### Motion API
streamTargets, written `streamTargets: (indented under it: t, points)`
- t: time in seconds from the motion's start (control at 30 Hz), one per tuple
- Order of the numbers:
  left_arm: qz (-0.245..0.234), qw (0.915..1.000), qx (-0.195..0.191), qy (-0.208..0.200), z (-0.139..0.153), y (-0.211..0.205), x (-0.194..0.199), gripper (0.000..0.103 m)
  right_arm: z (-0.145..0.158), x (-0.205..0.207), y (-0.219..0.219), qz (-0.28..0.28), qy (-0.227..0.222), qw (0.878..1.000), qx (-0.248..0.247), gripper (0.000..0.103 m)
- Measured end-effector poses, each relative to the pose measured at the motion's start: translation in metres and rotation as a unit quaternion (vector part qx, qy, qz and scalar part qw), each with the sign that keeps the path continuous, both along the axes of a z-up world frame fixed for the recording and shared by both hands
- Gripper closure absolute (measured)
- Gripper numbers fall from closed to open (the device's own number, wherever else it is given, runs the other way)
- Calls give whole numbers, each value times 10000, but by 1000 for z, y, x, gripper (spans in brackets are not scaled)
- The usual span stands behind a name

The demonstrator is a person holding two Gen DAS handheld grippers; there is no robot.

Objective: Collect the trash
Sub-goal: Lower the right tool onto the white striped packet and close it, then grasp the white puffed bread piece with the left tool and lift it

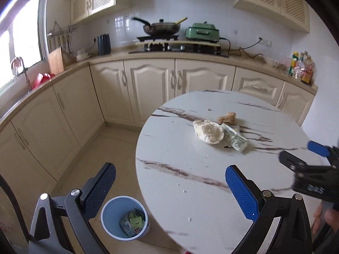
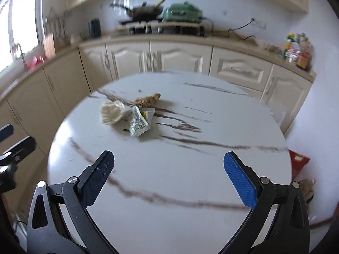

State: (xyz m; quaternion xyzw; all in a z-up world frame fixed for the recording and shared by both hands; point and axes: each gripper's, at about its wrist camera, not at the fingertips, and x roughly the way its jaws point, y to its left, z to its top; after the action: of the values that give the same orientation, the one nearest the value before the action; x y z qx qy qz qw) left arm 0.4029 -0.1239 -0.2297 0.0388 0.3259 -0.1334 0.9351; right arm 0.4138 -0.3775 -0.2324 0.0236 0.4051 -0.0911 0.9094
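Observation:
A crumpled white paper wad [image 1: 208, 133] [image 2: 112, 113], a brown crumpled scrap [image 1: 227, 118] [image 2: 148, 100] and a green-white printed wrapper [image 1: 235, 139] [image 2: 138, 124] lie together on the round marble table [image 1: 190, 190] [image 2: 169, 169]. A light blue bin [image 1: 125, 218] holding wrappers stands on the floor left of the table. My left gripper [image 1: 169, 182] is open and empty, straddling the table's left edge above the bin. My right gripper [image 2: 168, 171] is open and empty over the table's near half, and also shows in the left wrist view [image 1: 311, 158].
Cream kitchen cabinets [image 1: 148, 80] with a stove, pan and green cooker run along the back. Bottles [image 1: 300, 67] stand at the counter's right end. A red bag [image 2: 298, 160] lies on the floor right of the table. The left gripper shows at the right wrist view's left edge [image 2: 12, 146].

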Motion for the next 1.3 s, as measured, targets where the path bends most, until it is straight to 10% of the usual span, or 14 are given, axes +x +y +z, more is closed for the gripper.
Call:
streamTargets:
  t: [0.27, 0.73, 1.3]
  points:
    - [130, 9994, 119, 292, -6, 14, 55, 1, -47, 92, 26, 961, 782, 9906, -587, 6]
    - [-18, 9985, 93, 545, -19, 2, 89, 1, -71, 127, 26, 1786, 1099, 9774, -272, 73]
    - [-697, 9918, 182, 1054, -31, -94, 164, 1, -48, 69, -56, 1082, 606, 9887, 843, 77]
